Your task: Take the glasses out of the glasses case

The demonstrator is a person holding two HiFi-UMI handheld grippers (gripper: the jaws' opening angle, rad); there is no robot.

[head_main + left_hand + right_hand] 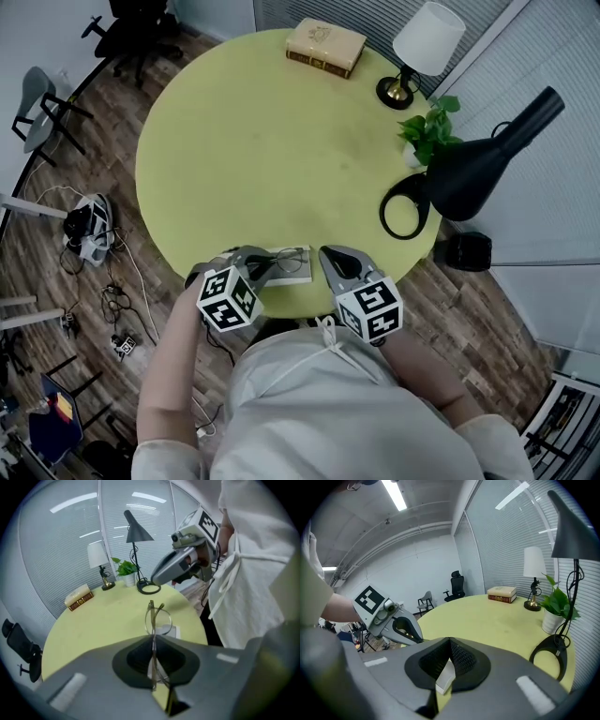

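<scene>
Thin wire-framed glasses (157, 618) stand up out of my left gripper (153, 637), whose jaws are shut on the frame. They hang a little above the white glasses case (172, 631), which lies on the round yellow table (108, 616) near its front edge. In the head view the left gripper (272, 265) holds the glasses (292, 261) over the case (291, 277), and the right gripper (326, 253) sits just to their right. The right gripper (450, 640) has its jaws together with nothing pinched at the tips. It hovers above the table (154, 581), clear of the case.
At the table's far side are a tan book (325, 45), a white-shaded lamp (427, 42), a potted plant (429, 127) and a black desk lamp (487, 159) with a ring base (405, 208). Office chairs (42, 103) and cables (94, 234) are on the wood floor to the left.
</scene>
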